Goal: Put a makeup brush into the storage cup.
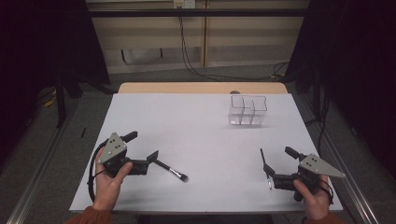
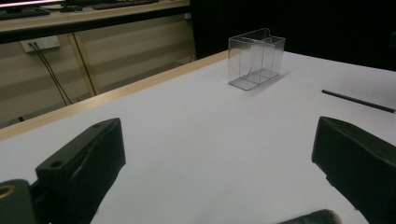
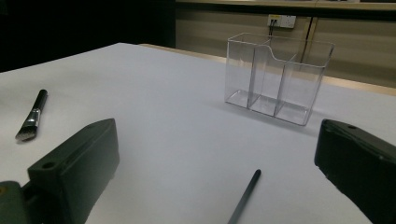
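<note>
A black makeup brush point(image 1: 170, 170) with a silver ferrule lies on the white table point(image 1: 201, 135), front left. My left gripper point(image 1: 152, 161) stands open beside its handle end, and a dark part of the brush point(image 2: 308, 217) shows low between the jaws. A thin black stick point(image 1: 264, 163) lies at the front right. My right gripper point(image 1: 268, 175) is open around its near end, the stick point(image 3: 243, 198) running forward between the jaws without touching them. The brush point(image 3: 32, 116) also lies off to the left in the right gripper view.
A clear plastic organizer point(image 1: 247, 111) with three compartments stands upright at the back right of the table, seen also as the organizer point(image 2: 256, 58) and the organizer point(image 3: 278, 77). Beyond it runs the table's wooden far edge point(image 1: 201, 87). Cables hang behind.
</note>
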The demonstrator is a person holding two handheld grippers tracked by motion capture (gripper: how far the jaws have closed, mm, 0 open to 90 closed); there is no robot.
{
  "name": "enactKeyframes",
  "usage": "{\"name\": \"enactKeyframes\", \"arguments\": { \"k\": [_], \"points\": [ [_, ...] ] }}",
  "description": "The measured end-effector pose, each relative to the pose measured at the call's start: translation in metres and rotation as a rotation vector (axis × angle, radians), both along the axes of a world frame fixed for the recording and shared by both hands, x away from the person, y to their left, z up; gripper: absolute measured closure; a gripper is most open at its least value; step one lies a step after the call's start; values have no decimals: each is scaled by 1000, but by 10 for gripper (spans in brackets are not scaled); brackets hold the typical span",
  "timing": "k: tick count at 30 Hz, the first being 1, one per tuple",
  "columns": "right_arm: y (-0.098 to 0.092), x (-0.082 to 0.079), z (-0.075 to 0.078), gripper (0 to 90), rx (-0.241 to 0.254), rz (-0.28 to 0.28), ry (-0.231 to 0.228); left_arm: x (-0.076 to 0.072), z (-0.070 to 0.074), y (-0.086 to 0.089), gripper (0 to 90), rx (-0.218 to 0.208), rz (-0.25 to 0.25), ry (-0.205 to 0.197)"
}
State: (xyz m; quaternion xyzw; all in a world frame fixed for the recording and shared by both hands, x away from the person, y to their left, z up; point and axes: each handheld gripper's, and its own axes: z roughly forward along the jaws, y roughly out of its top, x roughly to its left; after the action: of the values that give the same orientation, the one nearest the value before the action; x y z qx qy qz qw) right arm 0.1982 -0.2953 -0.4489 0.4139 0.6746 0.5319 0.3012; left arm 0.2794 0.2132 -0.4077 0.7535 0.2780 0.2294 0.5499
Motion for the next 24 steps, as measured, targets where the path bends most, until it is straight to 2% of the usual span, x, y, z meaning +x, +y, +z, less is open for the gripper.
{"name": "enactKeyframes", "arguments": {
  "k": [4, 8, 14, 19, 20, 21, 23, 24],
  "points": [
    [0, 0, 0, 0, 4, -2, 1, 6, 2, -5, 26, 0, -16, 8],
    [0, 0, 0, 0, 3, -2, 1, 14, 8, -9, 26, -18, -27, 9],
    [0, 0, 0, 0, 2, -2, 3, 26, 13, -11, 26, 10, -39, 19],
    [1, 0, 0, 0, 5, -3, 4, 32, 13, -15, 29, 62, -68, 51],
    [1, 0, 0, 0, 4, -3, 6, 35, 15, -16, 35, 72, -102, 74],
    [1, 1, -1, 0, 0, -2, 7, 36, 16, -17, 47, 79, -116, 84],
    [1, 1, -1, 0, -1, 1, 8, 39, 21, -21, 46, 126, -109, 72],
    [1, 1, -1, 0, -3, 2, 7, 40, 22, -22, 42, 138, -113, 81]
  ]
}}
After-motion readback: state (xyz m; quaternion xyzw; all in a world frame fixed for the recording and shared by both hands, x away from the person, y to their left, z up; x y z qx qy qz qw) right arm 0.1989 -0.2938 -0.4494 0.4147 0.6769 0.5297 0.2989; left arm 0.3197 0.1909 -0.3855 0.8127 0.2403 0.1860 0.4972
